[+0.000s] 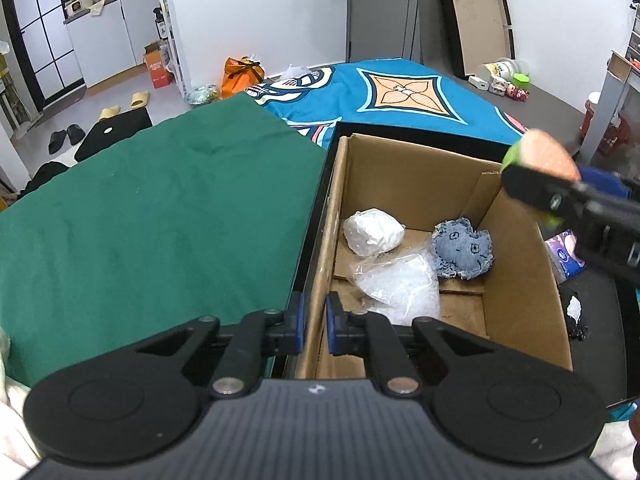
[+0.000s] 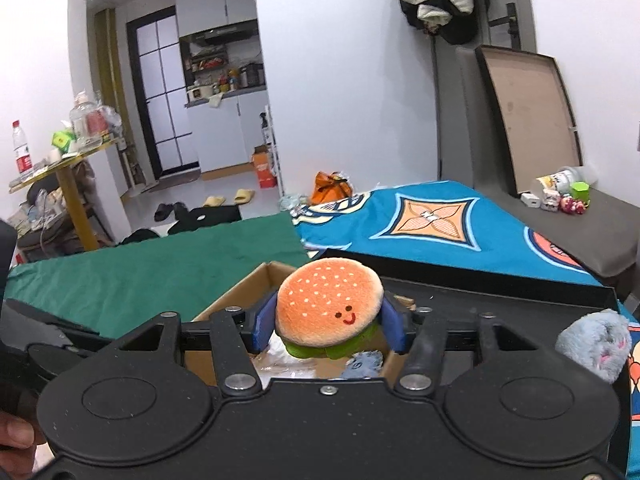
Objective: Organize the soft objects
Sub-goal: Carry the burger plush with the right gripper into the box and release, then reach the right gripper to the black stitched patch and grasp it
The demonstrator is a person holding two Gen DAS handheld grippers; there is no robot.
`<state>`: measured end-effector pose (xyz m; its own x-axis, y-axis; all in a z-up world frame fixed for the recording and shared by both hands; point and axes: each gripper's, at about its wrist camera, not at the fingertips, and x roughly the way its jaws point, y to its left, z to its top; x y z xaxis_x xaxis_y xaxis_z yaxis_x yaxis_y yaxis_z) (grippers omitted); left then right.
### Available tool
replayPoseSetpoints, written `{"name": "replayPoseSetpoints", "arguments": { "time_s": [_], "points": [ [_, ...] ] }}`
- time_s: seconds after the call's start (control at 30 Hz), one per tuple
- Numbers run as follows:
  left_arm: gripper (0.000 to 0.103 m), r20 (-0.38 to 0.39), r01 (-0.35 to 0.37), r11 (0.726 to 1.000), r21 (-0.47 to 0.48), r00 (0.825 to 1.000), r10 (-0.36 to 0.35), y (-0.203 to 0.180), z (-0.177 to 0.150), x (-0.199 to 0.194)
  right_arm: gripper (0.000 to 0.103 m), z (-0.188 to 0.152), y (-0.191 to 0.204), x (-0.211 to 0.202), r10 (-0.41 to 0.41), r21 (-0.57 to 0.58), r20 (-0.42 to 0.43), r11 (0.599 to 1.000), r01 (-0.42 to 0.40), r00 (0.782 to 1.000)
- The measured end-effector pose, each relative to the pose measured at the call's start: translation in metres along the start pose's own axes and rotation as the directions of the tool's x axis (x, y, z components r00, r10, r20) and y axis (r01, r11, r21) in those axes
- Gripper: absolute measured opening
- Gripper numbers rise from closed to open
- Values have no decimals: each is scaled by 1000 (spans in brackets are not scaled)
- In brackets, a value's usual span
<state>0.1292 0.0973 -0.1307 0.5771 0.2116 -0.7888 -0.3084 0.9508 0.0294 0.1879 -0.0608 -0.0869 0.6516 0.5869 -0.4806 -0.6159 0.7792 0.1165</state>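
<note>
Plush orange-bun hamburger toy (image 2: 328, 312): frame centre, between my right jaws (image 2: 327, 330), over the brown cardboard box (image 1: 516, 280). Left jaws (image 1: 314, 322) clamp the box's wall. Advice: release above the box's middle.

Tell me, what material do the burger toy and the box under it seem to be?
Burger toy: looks like soft plush fabric, matte and slightly fuzzy, with a stitched smile and dotted seeds.
Box: looks like plain brown corrugated cardboard, dull finish; raw folded flaps and creased walls show it.
</note>
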Motion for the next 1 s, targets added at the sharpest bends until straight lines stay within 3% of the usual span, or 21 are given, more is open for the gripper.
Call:
{"name": "replayPoseSetpoints", "arguments": {
  "time_s": [0.07, 0.1, 0.5, 1.0],
  "points": [
    [10, 2, 1, 1000, -4, 1000, -1, 0, -1, -1, 87, -3, 0, 0, -16, 0, -15, 1000, 16, 1000],
    [10, 3, 0, 1000, -4, 1000, 0, -1, -1, -1, 88, -5, 0, -1, -28, -1, -11, 1000, 28, 1000],
    [16, 10, -67, 998, 2, 998, 67, -15, 2, -1, 88, -31, -40, -13, -151, 103, -46, 983, 155, 987],
    [51, 6, -92, 995, 33, 996, 92, -32, 2, 0, 88, -57, -62, -20, -176, 115, -102, 976, 187, 979]
  ]
}}
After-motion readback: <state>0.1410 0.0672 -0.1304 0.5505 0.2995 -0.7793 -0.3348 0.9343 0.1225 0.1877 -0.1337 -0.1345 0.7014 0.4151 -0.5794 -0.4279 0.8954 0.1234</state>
